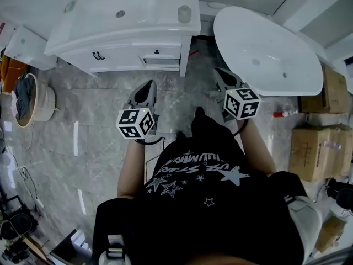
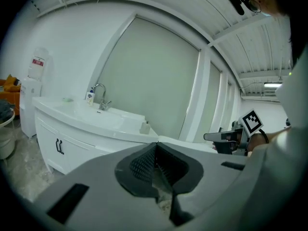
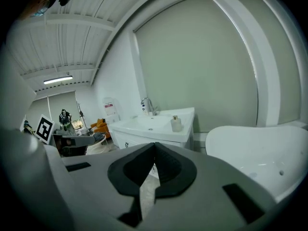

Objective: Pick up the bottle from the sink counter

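Observation:
A small pale bottle [image 1: 184, 14] with a round cap stands on the right front corner of the white sink counter [image 1: 127, 24]. It also appears in the left gripper view, bottle [image 2: 145, 127], and in the right gripper view, bottle [image 3: 176, 123]. My left gripper [image 1: 149, 85] hovers over the floor in front of the vanity, jaws shut and empty. My right gripper [image 1: 219, 71] is beside it, also shut with nothing held. Both are well short of the bottle and point toward the vanity.
A white bathtub [image 1: 265, 48] lies right of the vanity. Cardboard boxes [image 1: 317, 153] are stacked at the far right. A round basket with cloth [image 1: 25, 101] sits at the left. A faucet [image 2: 99, 93] and a second small bottle [image 2: 90, 96] stand at the counter's back.

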A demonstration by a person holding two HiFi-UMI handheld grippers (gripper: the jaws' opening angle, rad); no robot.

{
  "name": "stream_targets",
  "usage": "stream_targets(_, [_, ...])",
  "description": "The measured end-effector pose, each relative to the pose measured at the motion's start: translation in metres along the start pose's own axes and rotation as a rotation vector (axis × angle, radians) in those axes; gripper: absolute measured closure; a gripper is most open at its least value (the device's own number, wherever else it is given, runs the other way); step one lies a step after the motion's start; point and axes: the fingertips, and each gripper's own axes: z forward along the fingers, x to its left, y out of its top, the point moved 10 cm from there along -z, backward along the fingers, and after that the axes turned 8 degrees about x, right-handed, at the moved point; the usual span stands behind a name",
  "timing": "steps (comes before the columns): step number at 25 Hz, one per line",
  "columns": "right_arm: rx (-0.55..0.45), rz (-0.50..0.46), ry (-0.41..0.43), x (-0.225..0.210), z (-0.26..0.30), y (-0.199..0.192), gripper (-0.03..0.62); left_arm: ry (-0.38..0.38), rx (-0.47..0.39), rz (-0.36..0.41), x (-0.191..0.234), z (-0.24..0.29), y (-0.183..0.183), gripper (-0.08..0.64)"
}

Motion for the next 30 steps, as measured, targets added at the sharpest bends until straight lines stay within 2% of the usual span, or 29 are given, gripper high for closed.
stream_targets(8, [0.019,0.025,0.019,-0.033,0.046,0.018,0.586,0.006,0.036,0.001,0.017,0.046,0.015,0.551])
stream_targets(17, [0.014,0.011,0.061,-0.091,0.124,0.080,0.586,0.011,0.037,0.003,0.042,0.132,0.062,0.551])
stream_targets(23, [0.006,0.020,0.058,-0.137,0.168,0.121,0.586,0.009,0.050,0.007,0.056,0.190,0.094,0.551])
stream_targets(30, [0.017,0.037,0.045,-0.180,0.198,0.142,0.586,-0.013,0.084,0.012,0.060,0.251,0.111,0.551])
